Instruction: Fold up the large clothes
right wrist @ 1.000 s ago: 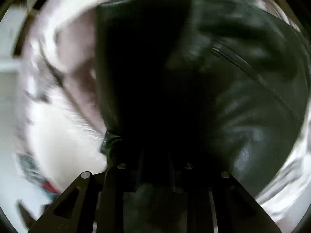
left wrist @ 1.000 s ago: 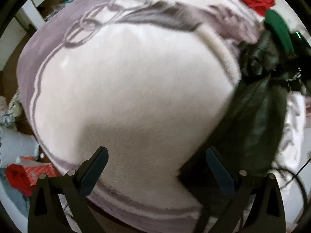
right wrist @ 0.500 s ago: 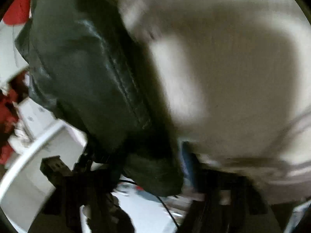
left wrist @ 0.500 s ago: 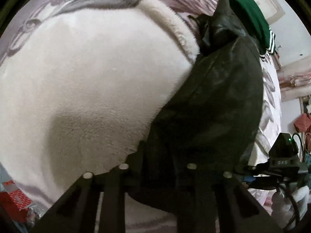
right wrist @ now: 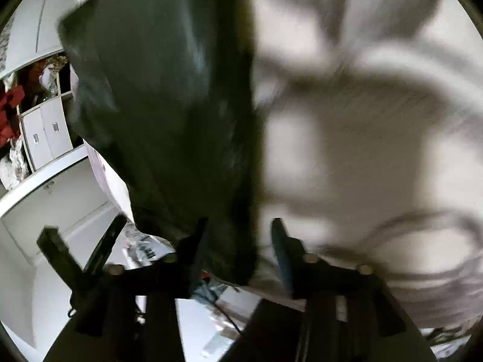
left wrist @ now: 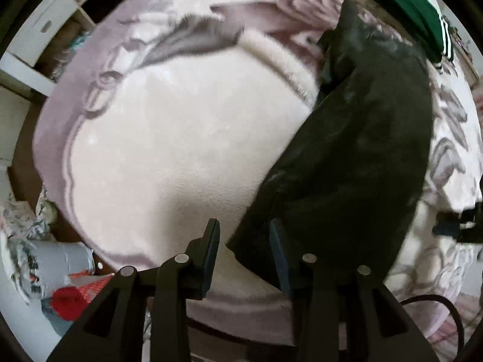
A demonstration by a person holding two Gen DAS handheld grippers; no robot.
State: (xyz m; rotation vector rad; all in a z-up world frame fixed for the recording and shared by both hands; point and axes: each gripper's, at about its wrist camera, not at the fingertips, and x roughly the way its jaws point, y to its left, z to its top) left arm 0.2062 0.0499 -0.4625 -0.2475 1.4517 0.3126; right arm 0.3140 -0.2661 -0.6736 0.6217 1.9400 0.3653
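A black leather-like garment lies folded lengthwise on a pale plush blanket with grey swirl patterns. My left gripper is open, its fingers standing on either side of the garment's near corner without gripping it. In the right wrist view the same black garment hangs or lies on the left, blurred, with the blanket to the right. My right gripper is open around the garment's lower edge. The other gripper shows at lower left there.
A green garment with white stripes lies beyond the black one. White cabinets stand past the blanket's far left edge, and they show again in the right wrist view. Red items and clutter lie on the floor at lower left.
My left gripper opened and let go of the garment's corner it held half a second ago. My right gripper also opened. Both views shifted back from the garment.
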